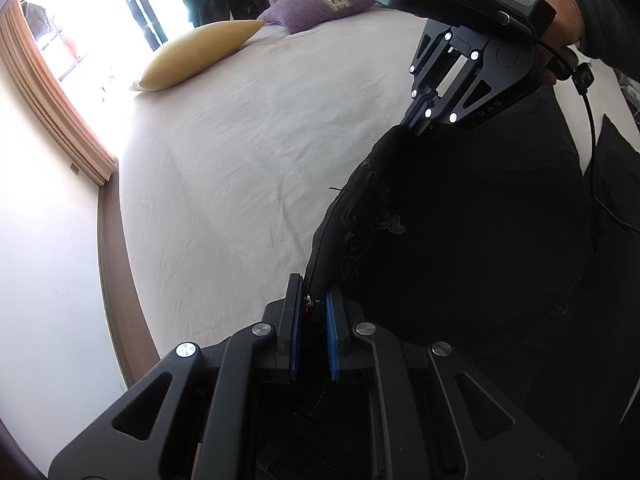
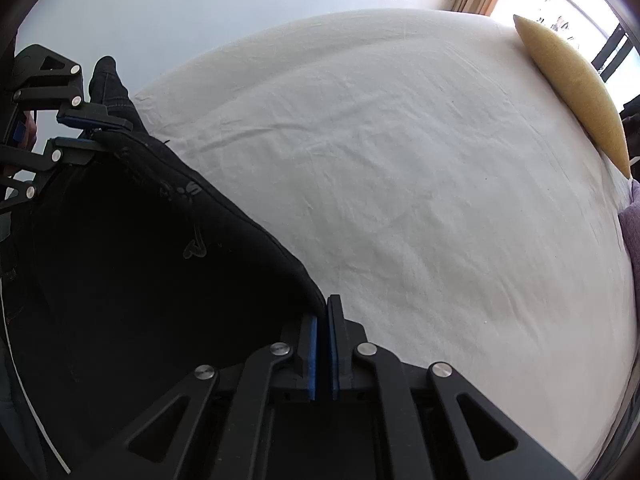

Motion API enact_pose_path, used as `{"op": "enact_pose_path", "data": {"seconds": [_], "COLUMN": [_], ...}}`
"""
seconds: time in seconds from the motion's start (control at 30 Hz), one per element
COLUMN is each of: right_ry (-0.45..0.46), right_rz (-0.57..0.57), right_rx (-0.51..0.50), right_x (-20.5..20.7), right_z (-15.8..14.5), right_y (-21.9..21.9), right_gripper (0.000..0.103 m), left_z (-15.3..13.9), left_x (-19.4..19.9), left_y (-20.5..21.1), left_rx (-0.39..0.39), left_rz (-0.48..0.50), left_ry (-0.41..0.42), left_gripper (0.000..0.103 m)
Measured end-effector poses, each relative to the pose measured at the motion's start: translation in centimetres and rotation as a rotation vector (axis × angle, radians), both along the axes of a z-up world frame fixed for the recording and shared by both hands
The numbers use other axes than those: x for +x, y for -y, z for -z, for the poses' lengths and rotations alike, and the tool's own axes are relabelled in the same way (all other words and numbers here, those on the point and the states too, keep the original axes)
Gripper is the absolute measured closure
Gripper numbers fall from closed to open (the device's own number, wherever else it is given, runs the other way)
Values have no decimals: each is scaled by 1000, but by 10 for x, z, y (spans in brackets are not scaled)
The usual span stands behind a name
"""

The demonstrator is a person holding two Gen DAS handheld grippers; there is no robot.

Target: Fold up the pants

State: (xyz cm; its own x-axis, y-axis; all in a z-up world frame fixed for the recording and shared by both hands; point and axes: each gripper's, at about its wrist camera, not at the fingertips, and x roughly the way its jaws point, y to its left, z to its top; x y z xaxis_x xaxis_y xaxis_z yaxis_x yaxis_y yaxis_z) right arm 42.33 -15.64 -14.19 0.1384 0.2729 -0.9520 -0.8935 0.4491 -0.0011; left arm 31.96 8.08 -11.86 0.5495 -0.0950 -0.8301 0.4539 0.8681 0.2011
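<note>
Both edges of the black pants [image 1: 460, 240] are pinched by the left gripper [image 1: 314, 308] and right gripper [image 2: 323, 320]. Pants are held above the bed [image 2: 400, 160]; no fold is judged completed

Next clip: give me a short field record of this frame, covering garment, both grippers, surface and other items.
garment: black pants, lifted, top edge stretched between the two grippers
left gripper: shut on the pants' edge
right gripper: shut on the pants' edge
surface: bed with a wrinkled pale sheet
other items: yellow pillow and purple pillow at the far end of the bed
fold status: no fold visible yet
</note>
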Motion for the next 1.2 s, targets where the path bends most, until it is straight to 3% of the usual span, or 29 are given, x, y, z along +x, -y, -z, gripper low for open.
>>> {"op": "enact_pose_path", "data": {"seconds": [0.27, 0.53, 0.77, 1.0, 1.2], "right_ry": [-14, -55, -87, -18, 48], "right_rz": [86, 93, 65, -20, -116], "right_rx": [117, 181, 154, 70, -16], "right_x": [-38, -80, -97, -159, -228], "right_z": [-14, -27, -37, -47, -37], "right_y": [7, 20, 43, 68, 75], "right_gripper": [99, 99, 99, 99, 99], "left_z": [-11, -30, -45, -47, -22], "left_x": [-16, -44, -84, -131, -189], "left_y": [8, 26, 41, 52, 70], "left_rx": [-23, -37, 4, 84, 149], "left_rz": [-8, 26, 108, 207, 332], "left_ry": [6, 23, 48, 67, 24], "left_gripper": [94, 94, 94, 94, 94]}}
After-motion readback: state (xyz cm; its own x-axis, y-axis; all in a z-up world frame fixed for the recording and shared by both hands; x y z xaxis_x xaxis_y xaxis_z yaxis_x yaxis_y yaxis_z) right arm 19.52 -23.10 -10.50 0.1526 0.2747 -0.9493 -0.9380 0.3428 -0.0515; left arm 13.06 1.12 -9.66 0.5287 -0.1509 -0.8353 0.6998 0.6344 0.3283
